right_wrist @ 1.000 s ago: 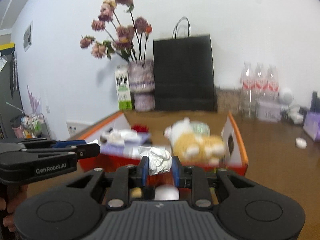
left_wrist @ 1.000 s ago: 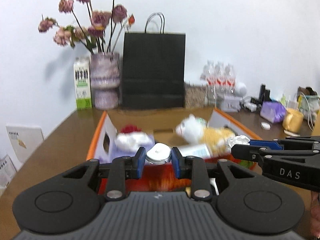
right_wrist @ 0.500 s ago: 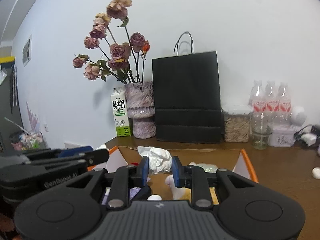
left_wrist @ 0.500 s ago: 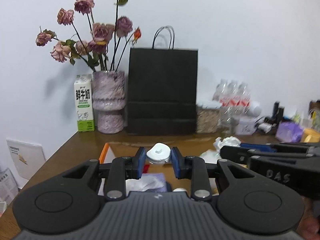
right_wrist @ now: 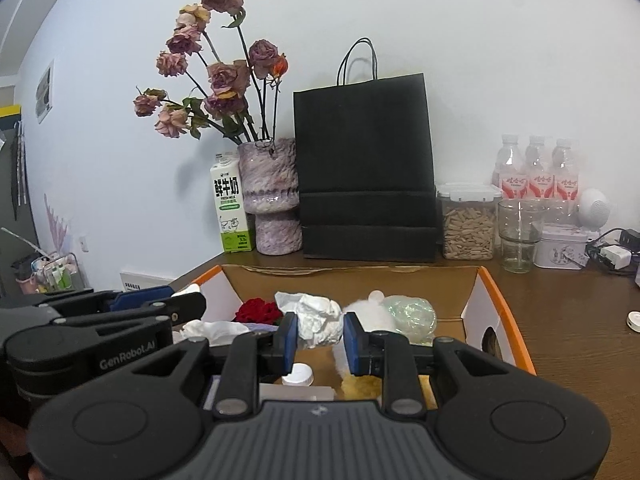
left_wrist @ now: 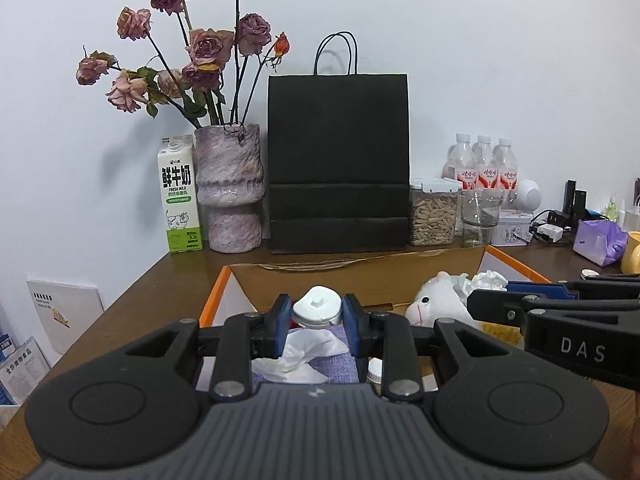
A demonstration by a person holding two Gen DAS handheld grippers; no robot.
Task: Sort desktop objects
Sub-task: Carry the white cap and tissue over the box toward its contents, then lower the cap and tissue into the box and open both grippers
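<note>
Both grippers over the open orange-edged cardboard box (right_wrist: 505, 304), pointing at its far wall.

Left gripper (left_wrist: 315, 322) clamped on a small round white-capped metal container (left_wrist: 318, 311), cap facing the camera, its axis tipped up and along the fingers. It's above the box's near-left part, over a white tissue on purple cloth (left_wrist: 308, 354).

Right gripper (right_wrist: 319, 335) closed on a crumpled white paper wad (right_wrist: 316, 318), no clear long axis, held mid-box.

Room: box floor bare toward the far wall; white plush toy (left_wrist: 438, 305) on the box's right side, red flower (right_wrist: 258, 311) on its left. Black paper bag (right_wrist: 366, 168) stands beyond the far wall.
</note>
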